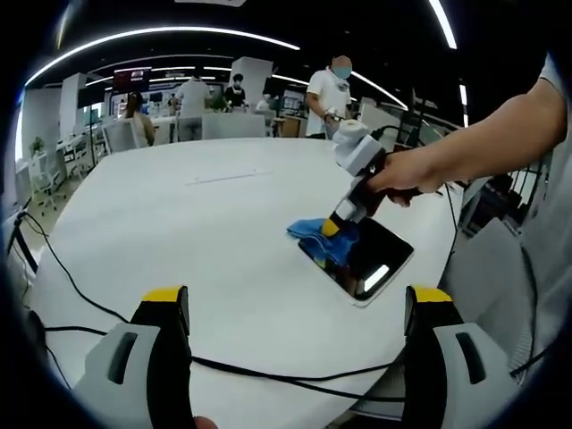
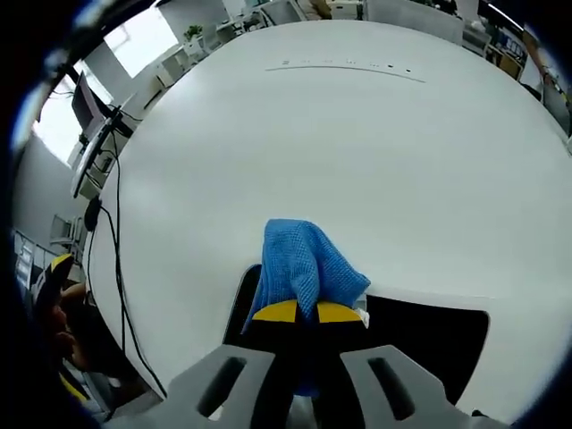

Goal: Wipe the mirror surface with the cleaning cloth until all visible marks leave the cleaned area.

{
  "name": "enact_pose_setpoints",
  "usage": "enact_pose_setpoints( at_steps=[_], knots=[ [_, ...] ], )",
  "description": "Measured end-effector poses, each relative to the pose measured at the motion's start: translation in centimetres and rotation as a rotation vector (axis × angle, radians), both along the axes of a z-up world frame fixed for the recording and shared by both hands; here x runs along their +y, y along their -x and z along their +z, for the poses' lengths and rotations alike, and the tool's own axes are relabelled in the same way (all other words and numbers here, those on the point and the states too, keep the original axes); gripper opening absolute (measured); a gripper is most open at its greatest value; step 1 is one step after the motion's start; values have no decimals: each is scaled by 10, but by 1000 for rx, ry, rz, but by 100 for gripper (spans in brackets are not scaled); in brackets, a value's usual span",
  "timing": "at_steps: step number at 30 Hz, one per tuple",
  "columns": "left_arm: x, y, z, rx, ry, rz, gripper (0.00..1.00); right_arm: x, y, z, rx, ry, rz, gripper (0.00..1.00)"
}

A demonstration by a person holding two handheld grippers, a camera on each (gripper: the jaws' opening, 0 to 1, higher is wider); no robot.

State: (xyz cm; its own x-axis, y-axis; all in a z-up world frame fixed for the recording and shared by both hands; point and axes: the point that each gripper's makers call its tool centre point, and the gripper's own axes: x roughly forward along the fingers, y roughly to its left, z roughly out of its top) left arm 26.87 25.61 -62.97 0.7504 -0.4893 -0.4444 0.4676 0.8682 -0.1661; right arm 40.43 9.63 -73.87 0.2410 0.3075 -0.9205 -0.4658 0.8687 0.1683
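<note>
Presently: right tongs [image 2: 298,312] pinching the blue cleaning cloth [image 2: 301,266], pressed onto one end of the mirror [image 2: 429,344] — a dark rectangular pane lying flat on the white bench [image 2: 357,143], near its edge. Left tongs [image 1: 299,308] spread, holding nothing, hovering above the bench well apart from the mirror. Black cables [image 1: 268,374] cross the bench beside them. Step in hand — wiping; best done, by judgement, with flat, even pressure, overlapping strokes along the pane, cloth kept bunched under the tips.
</note>
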Motion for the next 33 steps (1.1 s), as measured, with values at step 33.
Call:
enact_pose_setpoints(
  at_steps=[33],
  knots=[
    [-11, 4, 6, -9, -11, -23, 99, -21, 15, -2, 27, 14, -92, 0]
  ],
)
